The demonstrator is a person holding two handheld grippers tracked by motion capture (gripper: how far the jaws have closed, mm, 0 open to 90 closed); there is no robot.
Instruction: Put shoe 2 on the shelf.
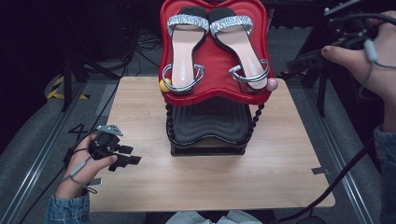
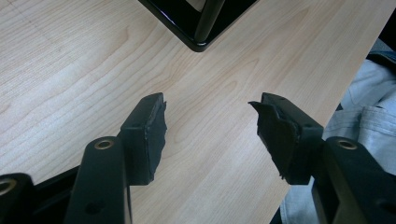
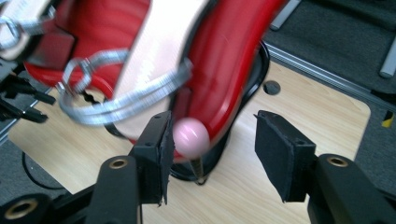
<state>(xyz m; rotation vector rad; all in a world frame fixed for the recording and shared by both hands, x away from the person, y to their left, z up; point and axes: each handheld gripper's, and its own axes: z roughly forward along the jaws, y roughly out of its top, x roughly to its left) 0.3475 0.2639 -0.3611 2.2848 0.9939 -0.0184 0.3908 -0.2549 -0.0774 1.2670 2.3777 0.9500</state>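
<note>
Reaching toward the red rack, the right gripper (image 3: pixel 211 140) has its fingers (image 3: pixel 156 154) spread, with nothing pinched; the pink ball (image 3: pixel 190 137) of the rack corner shows just beside the left finger pad. The right sandal (image 1: pixel 240 44) lies on the red tray (image 1: pixel 212 88) at about ten o'clock from this gripper in the high view, its long axis running from twelve to six o'clock, heel strap toward the person. The left gripper (image 1: pixel 125 156) rests over the desk (image 1: pixel 140 107), fingers spread and empty, well apart from the rack. So the right hand is the nearer one.
</note>
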